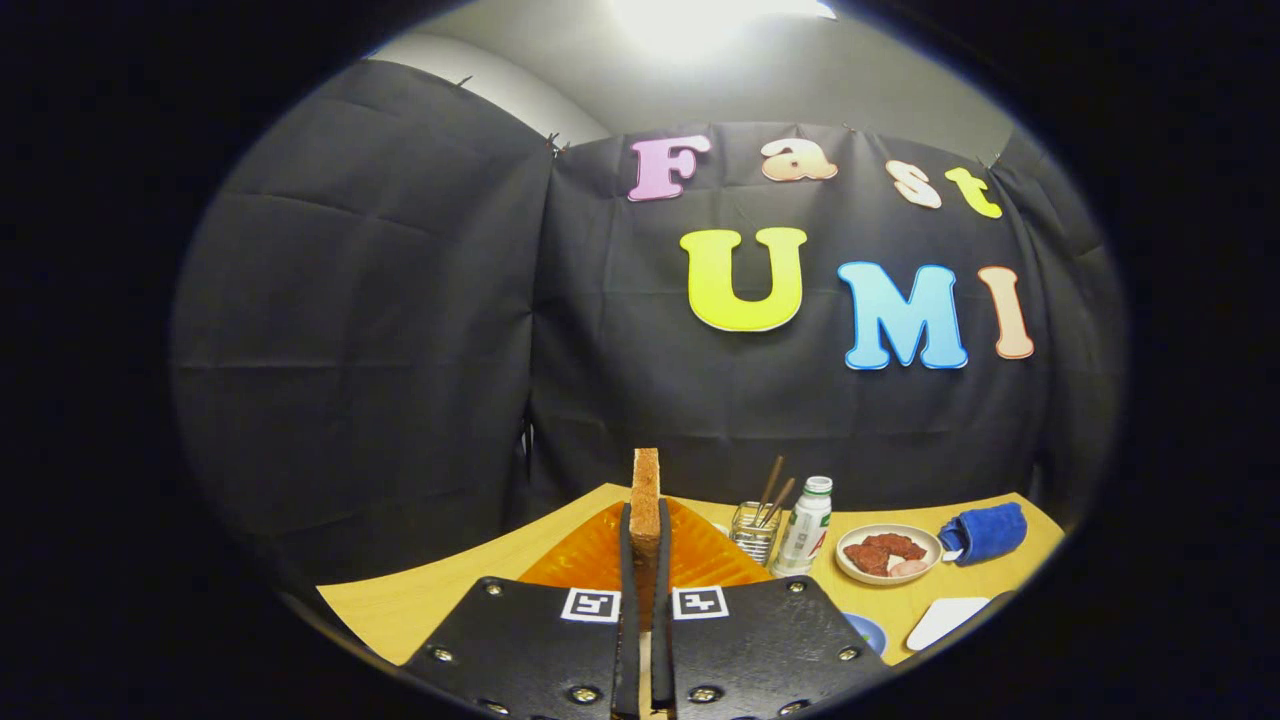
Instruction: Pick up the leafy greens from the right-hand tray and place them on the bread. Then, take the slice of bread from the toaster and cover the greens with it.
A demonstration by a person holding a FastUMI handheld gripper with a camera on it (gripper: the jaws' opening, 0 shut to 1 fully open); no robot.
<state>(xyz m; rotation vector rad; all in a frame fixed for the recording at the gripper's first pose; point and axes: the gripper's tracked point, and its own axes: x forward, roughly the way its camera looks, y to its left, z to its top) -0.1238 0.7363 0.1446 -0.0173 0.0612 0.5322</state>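
Note:
A slice of toasted bread (645, 495) stands on edge, upright, pinched between my two black fingers. My gripper (641, 540) is shut on the slice and holds it above the table, so its top sticks up past the fingertips. Right behind and below the fingers lies an orange ribbed tray (585, 555) on the wooden table (420, 600).
Beyond the fingers to the right stand a glass with chopsticks (755, 530) and a small white bottle (806, 525). Farther right sit a plate of reddish meat (888, 553) and a rolled blue cloth (985, 532). A blue bowl rim (865, 632) and a white board (945, 620) lie nearer.

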